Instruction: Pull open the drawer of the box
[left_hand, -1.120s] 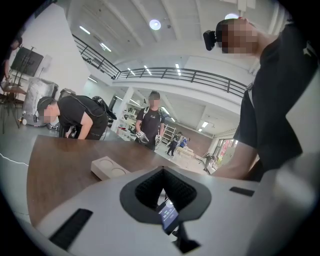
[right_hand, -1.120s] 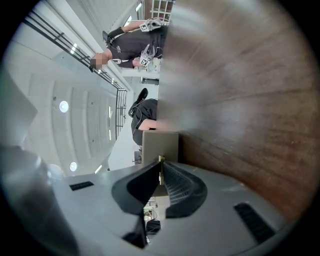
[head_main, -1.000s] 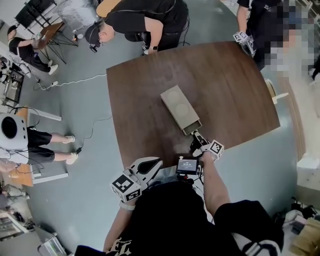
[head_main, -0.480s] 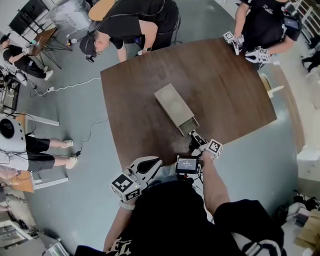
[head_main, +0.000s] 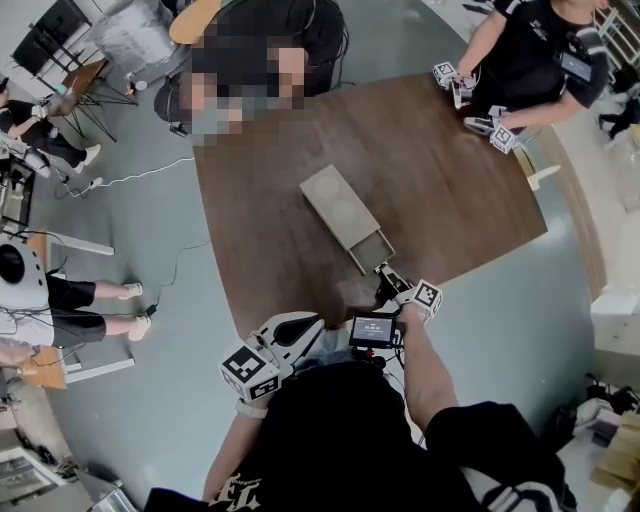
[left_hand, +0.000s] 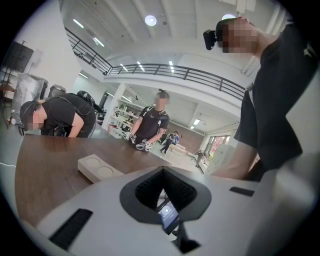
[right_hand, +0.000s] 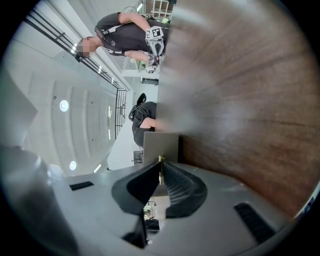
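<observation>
Right tool (head_main: 390, 283) is clamped on the thin pull tab (right_hand: 160, 162) of the drawer (head_main: 371, 250), which stands partly out of the tan box (head_main: 335, 203) on the table (head_main: 470, 190). The box's long axis runs diagonally away from me, so I judge the pull should follow it, straight back towards the near table edge. My left tool (head_main: 305, 328), jaws together on nothing, hangs off the table and farther from the box.

Table (head_main: 450, 180) was dark brown with wood grain. Box (head_main: 335, 200) and its drawer (head_main: 372, 249) were plain beige. Left gripper (head_main: 312, 326) and right gripper (head_main: 384, 271) had white shells, black ribbed pads and black-and-white square markers on their cubes. Floor (head_main: 150, 230) was blue-grey. Wearer's shirt (head_main: 340, 430) was black.
</observation>
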